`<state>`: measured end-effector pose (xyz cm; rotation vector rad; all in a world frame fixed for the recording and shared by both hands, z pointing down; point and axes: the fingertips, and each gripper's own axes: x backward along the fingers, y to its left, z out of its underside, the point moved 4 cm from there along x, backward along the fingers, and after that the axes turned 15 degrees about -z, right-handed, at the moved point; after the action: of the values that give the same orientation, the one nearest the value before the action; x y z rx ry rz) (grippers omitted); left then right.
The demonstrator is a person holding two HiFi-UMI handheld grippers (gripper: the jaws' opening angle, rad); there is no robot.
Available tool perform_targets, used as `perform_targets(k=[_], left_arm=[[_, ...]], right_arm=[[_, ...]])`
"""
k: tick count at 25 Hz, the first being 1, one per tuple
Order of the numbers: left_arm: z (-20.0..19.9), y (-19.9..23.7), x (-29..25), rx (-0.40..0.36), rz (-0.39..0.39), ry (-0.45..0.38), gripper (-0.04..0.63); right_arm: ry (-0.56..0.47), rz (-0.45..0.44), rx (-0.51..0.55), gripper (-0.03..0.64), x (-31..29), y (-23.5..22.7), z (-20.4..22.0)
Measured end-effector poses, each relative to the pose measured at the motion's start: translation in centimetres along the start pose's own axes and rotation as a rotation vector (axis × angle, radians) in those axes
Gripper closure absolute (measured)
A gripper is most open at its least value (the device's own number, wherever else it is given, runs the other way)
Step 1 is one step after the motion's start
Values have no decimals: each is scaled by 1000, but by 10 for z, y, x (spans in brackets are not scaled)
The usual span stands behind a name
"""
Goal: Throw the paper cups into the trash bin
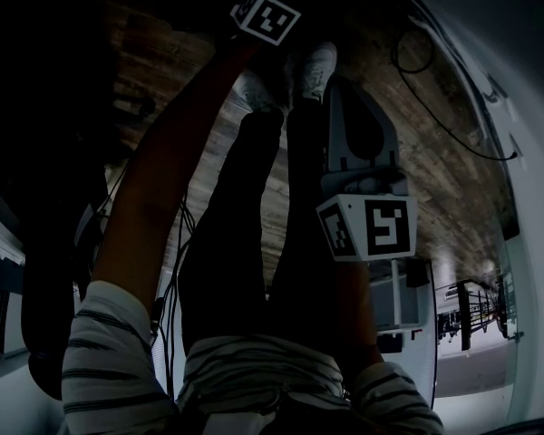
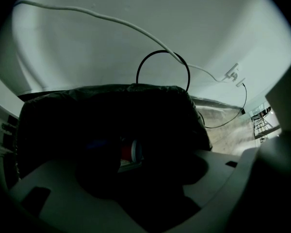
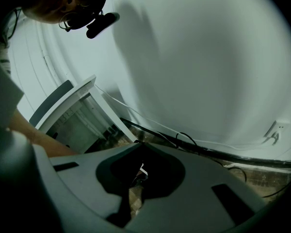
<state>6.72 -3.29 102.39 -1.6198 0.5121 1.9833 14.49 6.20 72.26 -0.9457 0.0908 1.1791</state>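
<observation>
Paper cup (image 2: 130, 150), red with a white band, lies deep inside the trash bin (image 2: 106, 110), a dark bin lined with a black bag, and it shows only in the left gripper view, just past the dark hollow of that gripper's grey body. The left gripper (image 1: 266, 16) is held out at the end of a stretched bare arm, its marker cube near the top of the head view, and its camera looks over the bin's rim into the dark. That view is too dark to tell whether its fingers are spread, pressed together or pinching something, or whether the cup touches them. The right gripper (image 1: 337, 93) hangs close to the person's legs, its marker cube below it in the head view, well apart from the left one. In the right gripper view its dark fingers (image 3: 123, 208) look pressed together with nothing between them, and a thin slit of brown floor (image 1: 435, 179) shows beside them. Wooden planks run under the person's white shoes (image 1: 313, 69). Behind the bin stands a pale wall (image 2: 150, 13), crossed by a white cable (image 2: 111, 19) that runs to a wall socket (image 2: 233, 73), with a black cable loop (image 2: 162, 57) just above the bin's rim.
</observation>
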Motion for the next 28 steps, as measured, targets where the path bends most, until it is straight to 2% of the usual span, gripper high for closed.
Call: perform_targets(k=[14, 28], left_arm=[[-10, 8, 31, 48, -27, -41, 295], [-25, 20, 86, 125, -51, -79, 363]], right_arm=[[-26, -3, 19, 598, 9, 9, -14], [-55, -23, 69, 598, 26, 31, -42]])
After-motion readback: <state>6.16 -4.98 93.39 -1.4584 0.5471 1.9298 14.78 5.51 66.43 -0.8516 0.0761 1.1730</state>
